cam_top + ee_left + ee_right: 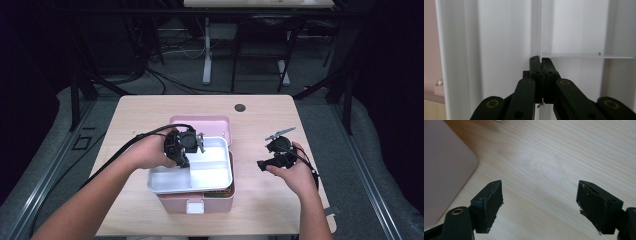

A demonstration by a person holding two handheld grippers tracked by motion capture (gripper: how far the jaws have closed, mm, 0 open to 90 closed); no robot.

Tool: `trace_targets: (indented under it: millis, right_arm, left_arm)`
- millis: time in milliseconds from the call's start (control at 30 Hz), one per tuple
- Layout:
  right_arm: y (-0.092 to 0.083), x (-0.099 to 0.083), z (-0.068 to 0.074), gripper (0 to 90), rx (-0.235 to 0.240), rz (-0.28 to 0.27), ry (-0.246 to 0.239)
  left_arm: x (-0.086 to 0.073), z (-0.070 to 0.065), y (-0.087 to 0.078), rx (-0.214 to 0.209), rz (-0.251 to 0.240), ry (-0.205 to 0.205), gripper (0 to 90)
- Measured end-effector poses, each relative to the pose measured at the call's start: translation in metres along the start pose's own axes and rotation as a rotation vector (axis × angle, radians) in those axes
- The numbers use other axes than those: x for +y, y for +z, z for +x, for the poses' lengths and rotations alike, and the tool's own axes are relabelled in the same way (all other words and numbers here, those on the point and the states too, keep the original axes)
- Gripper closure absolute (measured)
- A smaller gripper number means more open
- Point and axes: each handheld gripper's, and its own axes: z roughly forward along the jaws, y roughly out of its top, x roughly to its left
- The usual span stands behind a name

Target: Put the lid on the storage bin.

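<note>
Here the left hand-held gripper (186, 150) hides the white tray (215, 172) divider it pinches.

Right gripper (540, 202): jaws spread wide, nothing between them
Table (554, 157): pale wood under the jaws
Pink box (444, 170): rounded corner at left

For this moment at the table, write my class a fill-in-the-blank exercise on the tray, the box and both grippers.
1. The left gripper is shut on the thin ____ inside the white tray.
2. The tray sits over a ____ box.
3. The right gripper has its jaws ____ over the bare table.

Missing words: divider; pink; open
</note>
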Motion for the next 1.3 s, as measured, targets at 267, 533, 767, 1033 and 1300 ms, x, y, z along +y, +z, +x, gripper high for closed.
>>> trace_targets:
  millis: [267,533,767,1033,1300]
  right_arm:
    - [0.001,0.000,0.000,21.0,-0.003,0.007,-0.003]
    - [0.001,0.000,0.000,21.0,-0.003,0.006,-0.003]
    - [0.001,0.000,0.000,21.0,-0.003,0.004,-0.002]
    - [0.002,0.000,0.000,21.0,-0.004,0.004,-0.004]
    - [0.003,0.000,0.000,21.0,-0.002,0.003,-0.001]
  left_arm:
    - [0.008,-0.001,0.012,-0.016,0.009,0.029,89.0]
    - [0.011,-0.003,0.019,-0.024,0.012,0.045,89.0]
    - [0.013,-0.005,0.025,-0.029,0.031,0.053,89.1]
    - [0.016,-0.005,0.034,-0.033,0.055,0.060,89.0]
    - [0.017,-0.005,0.039,-0.033,0.071,0.059,89.0]
